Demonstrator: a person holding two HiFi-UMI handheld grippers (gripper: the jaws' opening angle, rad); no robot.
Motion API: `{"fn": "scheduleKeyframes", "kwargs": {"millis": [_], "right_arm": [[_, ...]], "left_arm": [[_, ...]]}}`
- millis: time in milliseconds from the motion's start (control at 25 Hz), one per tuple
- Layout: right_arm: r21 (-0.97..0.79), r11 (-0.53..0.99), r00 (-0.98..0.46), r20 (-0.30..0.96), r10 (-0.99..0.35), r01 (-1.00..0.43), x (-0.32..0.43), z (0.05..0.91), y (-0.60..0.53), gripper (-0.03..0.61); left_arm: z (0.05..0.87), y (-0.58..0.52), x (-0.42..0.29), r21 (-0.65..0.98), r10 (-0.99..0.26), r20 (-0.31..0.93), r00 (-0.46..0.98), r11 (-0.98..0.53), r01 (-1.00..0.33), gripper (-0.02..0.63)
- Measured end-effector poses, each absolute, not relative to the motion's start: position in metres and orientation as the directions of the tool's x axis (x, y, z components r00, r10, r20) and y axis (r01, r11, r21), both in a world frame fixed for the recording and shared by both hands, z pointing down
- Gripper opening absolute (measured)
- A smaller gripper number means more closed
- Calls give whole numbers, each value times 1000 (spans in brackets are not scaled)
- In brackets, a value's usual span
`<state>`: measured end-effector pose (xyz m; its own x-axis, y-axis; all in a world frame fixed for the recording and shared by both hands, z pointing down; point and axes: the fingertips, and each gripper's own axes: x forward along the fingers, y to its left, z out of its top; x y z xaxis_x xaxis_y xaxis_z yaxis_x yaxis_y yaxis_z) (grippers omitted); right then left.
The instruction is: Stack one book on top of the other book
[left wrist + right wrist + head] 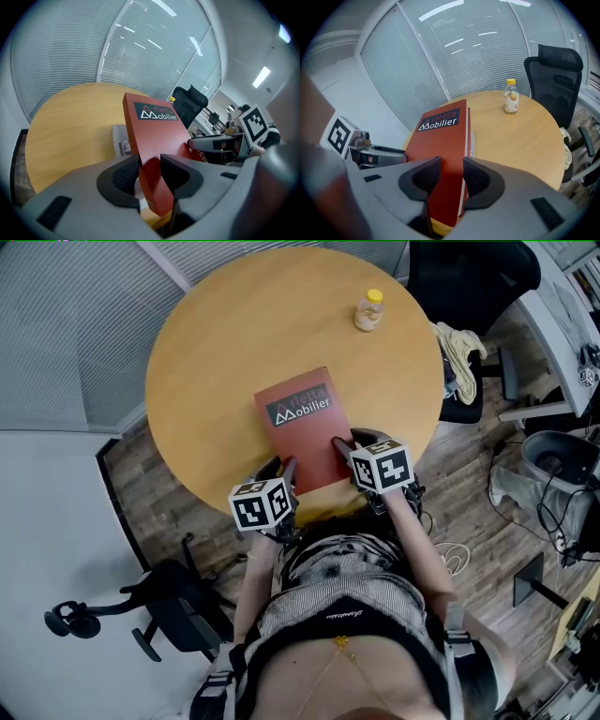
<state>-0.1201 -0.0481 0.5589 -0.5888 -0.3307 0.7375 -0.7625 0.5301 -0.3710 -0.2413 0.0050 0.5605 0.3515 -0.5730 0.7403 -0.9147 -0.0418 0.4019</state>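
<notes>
- At the near table point(216, 352) edge, between the left gripper's point(150, 161) pads: near left corner of the red book point(154, 136), pinched across its thickness, jaws fairly wide to take it.
- Just beside, between the right gripper's point(446, 164) pads: near right corner of the same book, gripped the same way, one pad on the cover, the other at the page side.
- Seen from the head: both grippers level with each other at the book's near short edge, neither nearer; long axis running straight away from the jaws, toward the table's middle.
- Under the red book: a grey book point(121, 140), peeping out on the left in the left gripper view; almost wholly covered from above.
- Near end seemingly held a little clear of the table; unclear whether the far end rests on the grey book.
- Judged next: lower flat onto the grey book, edges lined up, then open both jaws.
- Well apart, at the table's far right: a bottle point(368, 310) with a yellow cap, upright, capped; fill not readable.
- Beyond the table: an office chair point(555, 70).
</notes>
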Motion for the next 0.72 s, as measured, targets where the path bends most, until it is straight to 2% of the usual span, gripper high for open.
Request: {"fn": "scheduleKeyframes", "kwargs": {"millis": [720], "right_arm": [[-345, 513, -546, 776, -316, -786, -129, 582, -46, 155]], "left_arm": [[587, 7, -251, 423, -539, 759, 366, -19, -906, 155]]}}
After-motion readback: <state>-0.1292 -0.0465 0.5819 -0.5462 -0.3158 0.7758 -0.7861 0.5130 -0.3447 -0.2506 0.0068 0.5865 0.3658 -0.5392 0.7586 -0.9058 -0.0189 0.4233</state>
